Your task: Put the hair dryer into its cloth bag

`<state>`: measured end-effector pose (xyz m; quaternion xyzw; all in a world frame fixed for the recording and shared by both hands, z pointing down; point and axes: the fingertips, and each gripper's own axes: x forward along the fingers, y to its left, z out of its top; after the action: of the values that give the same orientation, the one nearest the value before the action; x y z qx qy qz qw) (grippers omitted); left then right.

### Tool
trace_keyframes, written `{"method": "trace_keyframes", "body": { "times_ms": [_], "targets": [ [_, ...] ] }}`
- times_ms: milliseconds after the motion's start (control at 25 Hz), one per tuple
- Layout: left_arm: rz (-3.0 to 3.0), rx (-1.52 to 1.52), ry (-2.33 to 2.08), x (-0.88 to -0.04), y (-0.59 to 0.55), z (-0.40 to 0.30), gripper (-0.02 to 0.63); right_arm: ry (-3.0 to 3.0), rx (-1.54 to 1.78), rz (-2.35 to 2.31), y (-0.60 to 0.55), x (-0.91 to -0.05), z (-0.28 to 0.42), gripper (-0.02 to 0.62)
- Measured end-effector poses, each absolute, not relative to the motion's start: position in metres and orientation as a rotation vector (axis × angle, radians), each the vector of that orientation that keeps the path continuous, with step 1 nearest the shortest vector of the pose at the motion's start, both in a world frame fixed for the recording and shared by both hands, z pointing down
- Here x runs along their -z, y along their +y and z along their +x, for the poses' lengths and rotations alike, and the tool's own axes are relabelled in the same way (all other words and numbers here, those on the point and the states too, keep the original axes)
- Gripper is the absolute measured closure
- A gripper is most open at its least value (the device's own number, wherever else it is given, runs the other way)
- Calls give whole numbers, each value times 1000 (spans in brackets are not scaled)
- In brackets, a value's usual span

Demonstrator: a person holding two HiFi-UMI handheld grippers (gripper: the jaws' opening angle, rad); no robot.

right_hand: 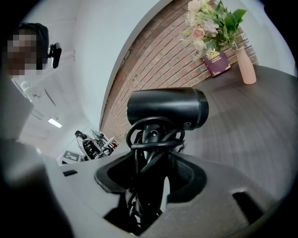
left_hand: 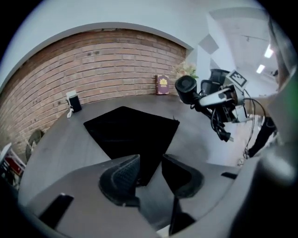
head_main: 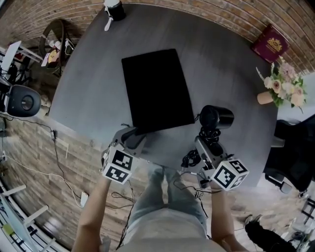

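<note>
The black cloth bag (head_main: 155, 88) lies flat in the middle of the round grey table (head_main: 231, 69). My left gripper (head_main: 135, 136) is at the bag's near left corner. In the left gripper view the bag (left_hand: 130, 132) has its near corner pointing into the gap of the left gripper (left_hand: 151, 175), whose jaws stand open and do not press it. My right gripper (head_main: 206, 143) is shut on the handle of the black hair dryer (head_main: 215, 118), held right of the bag with its cord coiled round the handle. The right gripper view shows the hair dryer (right_hand: 167, 108) upright above the right gripper (right_hand: 151, 174).
A vase of flowers (head_main: 268, 96) and a maroon book (head_main: 269, 43) sit at the table's right edge. A small black and white device (head_main: 114, 10) stands at the far edge. The table's near edge runs just under both grippers, with the person's legs below.
</note>
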<state>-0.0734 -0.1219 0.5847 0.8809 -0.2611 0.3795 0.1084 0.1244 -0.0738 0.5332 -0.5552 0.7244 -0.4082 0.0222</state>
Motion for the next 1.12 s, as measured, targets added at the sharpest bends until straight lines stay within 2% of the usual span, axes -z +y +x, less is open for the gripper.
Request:
{"method": "trace_keyframes", "body": {
  "times_ms": [520,1120],
  "targets": [
    [2720,-1520,-459,-617,-119,-60,466,2132,1264,-1800,-63,-541,141,396],
    [2711,-1512,-402,-625,-127,-47,544,2050,1270,-1852,-56,-549,156,397]
  ]
}}
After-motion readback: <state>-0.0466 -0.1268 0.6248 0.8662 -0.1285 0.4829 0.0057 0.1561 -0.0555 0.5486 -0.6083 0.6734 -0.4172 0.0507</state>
